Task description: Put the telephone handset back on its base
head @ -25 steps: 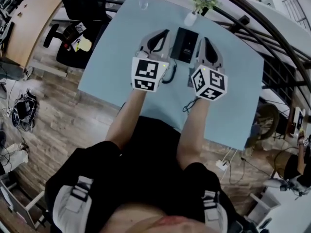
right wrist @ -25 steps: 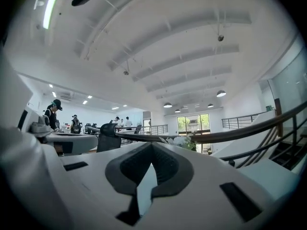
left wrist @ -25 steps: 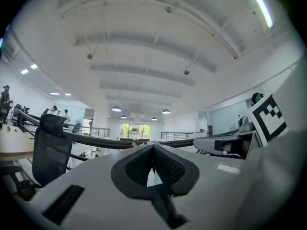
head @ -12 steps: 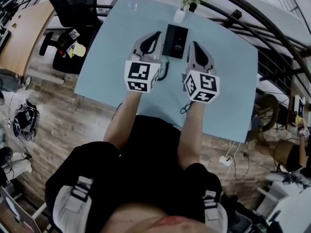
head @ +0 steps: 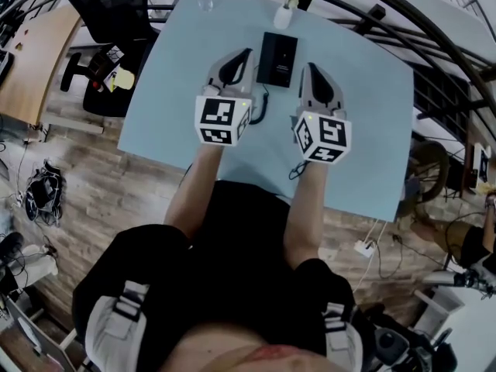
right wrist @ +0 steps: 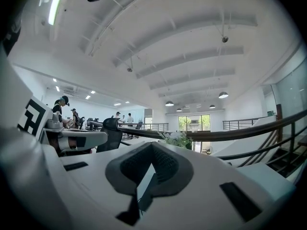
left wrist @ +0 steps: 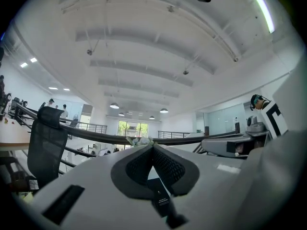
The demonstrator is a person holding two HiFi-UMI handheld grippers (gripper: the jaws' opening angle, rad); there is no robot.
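Note:
A black telephone (head: 277, 59) lies at the far middle of the light blue table (head: 372, 130). From above I cannot make out its handset apart from the base. A black cord (head: 260, 108) curls from it toward the near side, between my two grippers. My left gripper (head: 248, 53) points along the phone's left side, shut, with nothing in it. My right gripper (head: 308, 67) points along the phone's right side, also shut and empty. In the left gripper view (left wrist: 152, 147) and the right gripper view (right wrist: 152, 145) the dark pads meet at their tips.
A small white vase with a plant (head: 285, 14) stands just behind the phone, with a clear glass (head: 205, 2) at the far left corner. A black office chair (head: 108, 6) stands left of the table. A dark railing (head: 434, 45) curves past on the right. A cable (head: 298, 169) hangs over the near edge.
Both grippers have drawn back a little from the phone toward the person. Their jaws have stayed shut throughout.

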